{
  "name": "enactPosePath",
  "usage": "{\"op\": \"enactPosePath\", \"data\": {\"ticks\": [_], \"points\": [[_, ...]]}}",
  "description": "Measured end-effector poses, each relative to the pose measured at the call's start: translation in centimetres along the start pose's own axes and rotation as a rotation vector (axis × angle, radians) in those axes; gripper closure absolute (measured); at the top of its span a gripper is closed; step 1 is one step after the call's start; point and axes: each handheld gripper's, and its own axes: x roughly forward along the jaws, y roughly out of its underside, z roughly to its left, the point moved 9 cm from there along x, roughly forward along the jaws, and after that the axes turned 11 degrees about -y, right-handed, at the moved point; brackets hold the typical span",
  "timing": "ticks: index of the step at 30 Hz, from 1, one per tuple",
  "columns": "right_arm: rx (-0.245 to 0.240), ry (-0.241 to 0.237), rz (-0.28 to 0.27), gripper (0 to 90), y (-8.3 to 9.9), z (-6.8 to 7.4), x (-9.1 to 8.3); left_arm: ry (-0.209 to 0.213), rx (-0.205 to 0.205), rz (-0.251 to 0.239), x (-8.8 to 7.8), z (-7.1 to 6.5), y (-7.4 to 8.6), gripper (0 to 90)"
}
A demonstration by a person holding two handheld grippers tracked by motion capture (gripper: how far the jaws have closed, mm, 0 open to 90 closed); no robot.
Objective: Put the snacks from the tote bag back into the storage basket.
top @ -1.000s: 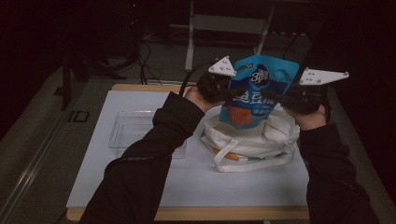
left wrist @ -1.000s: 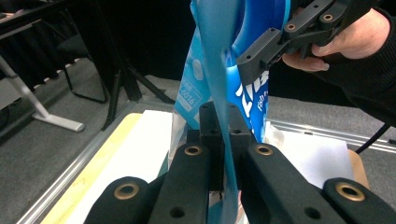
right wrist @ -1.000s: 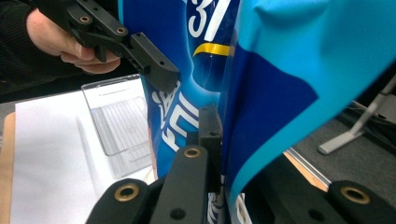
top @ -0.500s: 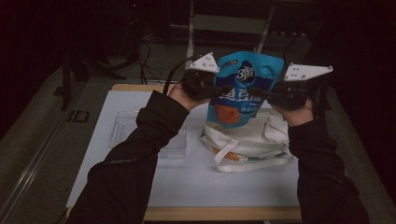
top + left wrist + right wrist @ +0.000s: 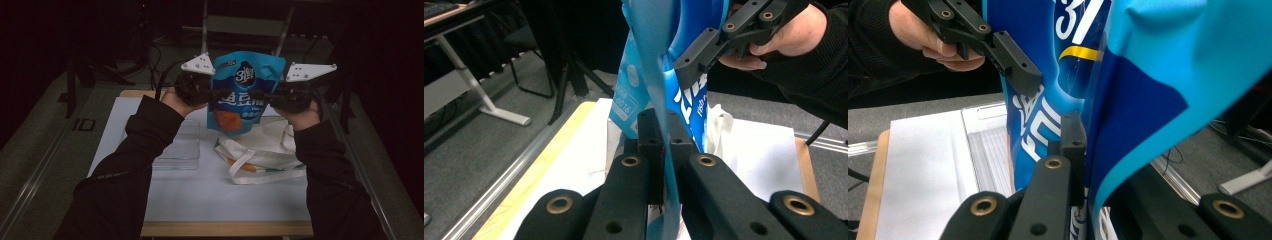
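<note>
A blue snack bag [image 5: 245, 80] with white lettering and an orange patch hangs upright in the air above the table. My left gripper [image 5: 216, 94] is shut on its left edge and my right gripper [image 5: 264, 95] on its right edge. In the left gripper view the jaws pinch the bag's thin edge [image 5: 664, 140], with the right gripper [image 5: 689, 60] clamped higher up on the far side. In the right gripper view my right gripper [image 5: 1082, 135] grips the bag [image 5: 1148, 100], and the left gripper [image 5: 1023, 75] bites the opposite edge.
A white cloth tote bag [image 5: 260, 150] lies crumpled on the white mat [image 5: 200, 200], below and right of the snack bag. A clear plastic tray [image 5: 177, 150] sits to its left. The wooden table edge [image 5: 225, 229] runs along the front; dark floor and stands surround it.
Both hands have carried the snack bag to the left and slightly up, away from above the tote bag and toward the clear tray. Both grips stay the same.
</note>
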Motion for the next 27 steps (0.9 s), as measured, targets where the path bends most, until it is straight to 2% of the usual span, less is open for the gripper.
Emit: {"op": "enactPosePath", "data": {"ticks": [10,27], "points": [[-0.015,-0.027,0.002,88.5,-1.0,0.5,2.2,-0.013,-0.005,0.001,-2.2,1.2,1.2,90.0],[-0.039,-0.085,0.023,88.4,-2.9,1.8,7.3,-0.026,-0.021,0.013,-6.6,3.6,4.0,90.0]]}}
